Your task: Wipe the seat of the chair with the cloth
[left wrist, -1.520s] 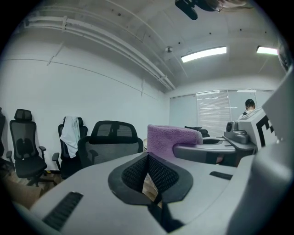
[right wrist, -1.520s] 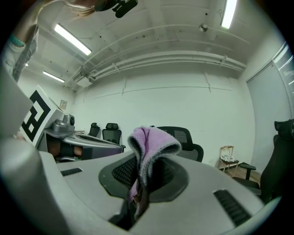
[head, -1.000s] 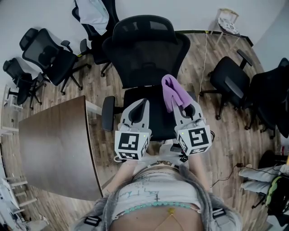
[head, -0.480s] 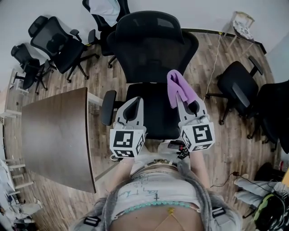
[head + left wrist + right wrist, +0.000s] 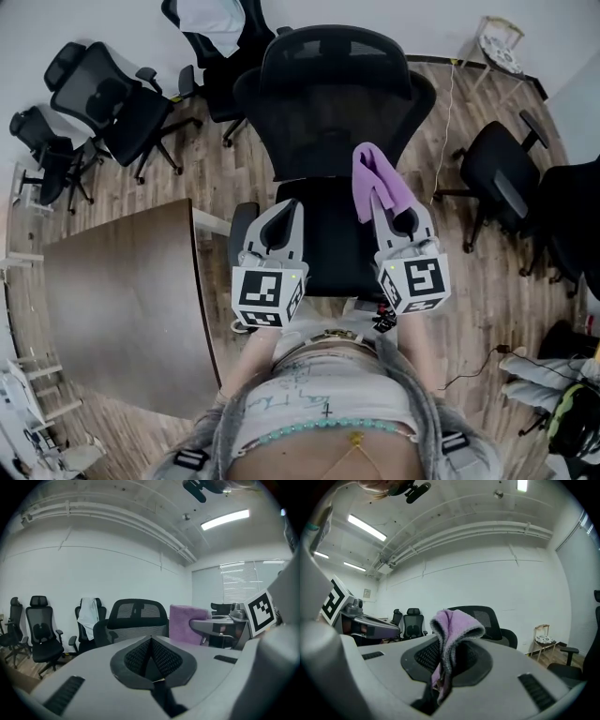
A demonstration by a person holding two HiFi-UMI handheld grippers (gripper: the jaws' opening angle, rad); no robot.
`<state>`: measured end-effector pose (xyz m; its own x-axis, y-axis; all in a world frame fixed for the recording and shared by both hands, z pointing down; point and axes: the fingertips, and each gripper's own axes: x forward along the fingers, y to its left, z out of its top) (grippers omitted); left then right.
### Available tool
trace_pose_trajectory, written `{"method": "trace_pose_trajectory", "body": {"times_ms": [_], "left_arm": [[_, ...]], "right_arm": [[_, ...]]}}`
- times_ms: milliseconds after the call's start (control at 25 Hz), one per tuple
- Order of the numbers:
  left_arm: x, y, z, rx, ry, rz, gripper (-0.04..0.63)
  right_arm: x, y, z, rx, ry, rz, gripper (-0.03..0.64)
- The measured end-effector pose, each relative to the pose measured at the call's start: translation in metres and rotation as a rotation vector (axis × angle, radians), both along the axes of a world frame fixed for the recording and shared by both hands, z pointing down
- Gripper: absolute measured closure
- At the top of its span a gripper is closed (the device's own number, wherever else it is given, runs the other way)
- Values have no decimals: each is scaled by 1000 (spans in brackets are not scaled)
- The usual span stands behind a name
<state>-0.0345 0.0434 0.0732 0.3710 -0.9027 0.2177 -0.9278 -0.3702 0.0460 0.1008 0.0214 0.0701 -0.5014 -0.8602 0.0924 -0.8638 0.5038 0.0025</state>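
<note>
**Holding a purple cloth over the black chair seat**

Standing at the front edge of the chair, the person in a grey open jacket [image 5: 323,422] holds both tools level and side by side, the marker cubes nearest the body.

The left tool [image 5: 289,208] has its jaws pressed together with nothing between them. It sits over the left part of the black padded chair seat [image 5: 333,246].

The right tool [image 5: 386,204] pinches a soft purple terry cloth [image 5: 378,180]. The cloth is folded and stands up out of the closed jaws, with a short end hanging down between them. From the head view it lies over the right rear part of the seat, near where the seat meets the backrest. Whether it touches the seat cannot be told.

To the left of the chair is a brown curved-edge counter [image 5: 122,309], on a wood-plank floor [image 5: 459,281].

Beyond the seat rises the chair's black mesh backrest [image 5: 337,103]. Farther off, other black office chairs [image 5: 112,98] stand near the white wall, one draped with a white garment [image 5: 214,14].
</note>
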Motion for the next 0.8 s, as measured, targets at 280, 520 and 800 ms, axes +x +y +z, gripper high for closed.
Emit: {"method": "trace_pose_trajectory", "body": {"times_ms": [280, 520, 800], "left_arm": [[-46, -27, 11, -22, 35, 72, 586], [-81, -40, 20, -22, 78, 83, 586], [-114, -56, 35, -41, 126, 138, 586]], "right_arm": [[-62, -15, 5, -12, 34, 10, 569], [-91, -25, 7, -22, 85, 23, 569], [-114, -38, 7, -6, 139, 94, 569]]}}
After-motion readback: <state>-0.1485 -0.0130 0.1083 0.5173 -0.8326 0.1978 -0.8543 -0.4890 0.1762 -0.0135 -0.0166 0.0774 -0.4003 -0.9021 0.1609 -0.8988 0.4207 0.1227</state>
